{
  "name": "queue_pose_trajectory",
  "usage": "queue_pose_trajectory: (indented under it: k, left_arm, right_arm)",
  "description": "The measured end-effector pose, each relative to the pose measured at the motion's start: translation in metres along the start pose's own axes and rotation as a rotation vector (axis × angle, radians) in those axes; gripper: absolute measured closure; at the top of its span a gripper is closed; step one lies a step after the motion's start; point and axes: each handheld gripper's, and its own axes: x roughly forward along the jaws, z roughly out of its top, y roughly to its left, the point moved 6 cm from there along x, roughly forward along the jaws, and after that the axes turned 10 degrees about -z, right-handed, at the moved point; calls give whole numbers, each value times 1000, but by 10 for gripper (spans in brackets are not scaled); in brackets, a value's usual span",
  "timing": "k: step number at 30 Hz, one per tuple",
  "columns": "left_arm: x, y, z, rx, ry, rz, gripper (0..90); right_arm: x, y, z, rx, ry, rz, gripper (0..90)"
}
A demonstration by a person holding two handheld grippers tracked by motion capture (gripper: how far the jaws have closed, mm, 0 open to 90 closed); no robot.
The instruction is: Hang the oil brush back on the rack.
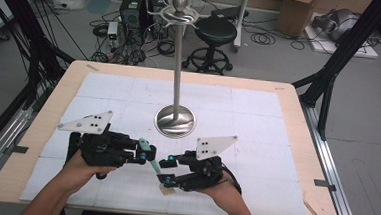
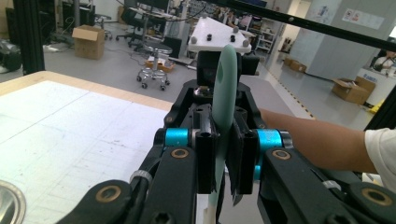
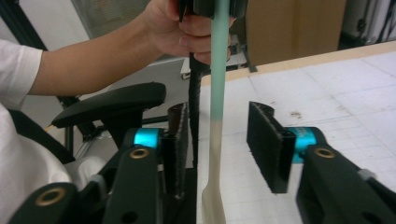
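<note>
Handing over spatula [image 1: 151, 156]: left gripper [image 1: 144, 156] clamped on green end, right gripper [image 1: 166, 170] released around handle; next, close squarely.

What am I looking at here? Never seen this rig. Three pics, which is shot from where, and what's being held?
No robot arm: a person holds a hand-operated two-jaw gripper in each hand.

The high view looks down on the table, covered with white gridded sheets. A metal stand with hooks on top rises from a round base.

The other two pictures come from cameras riding on each gripper, looking along its black jaws.

The left gripper is shut on a mint-green spatula, gripping its green end. The right gripper stands open around the spatula's pale lower part, its pads clear of it. In the high view the spatula slants between both grippers, its pale tip near the sheets.
</note>
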Motion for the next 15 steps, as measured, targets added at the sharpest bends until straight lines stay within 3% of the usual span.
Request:
queue_pose_trajectory:
  k: [8,11,13,15]
  left_arm:
    - [3,-2,-1,9,-9,-15,823]
    - [3,0,-1,-23,-34,-20,798]
    - [1,3,0,-60,-72,2,637]
    - [-6,6,1,-64,-116,35,547]
  right_arm:
    - [8,2,-1,9,7,25,789]
    - [9,2,-1,13,6,27,836]
    - [9,1,-1,25,9,16,839]
    - [8,-2,-1,40,-5,-3,840]
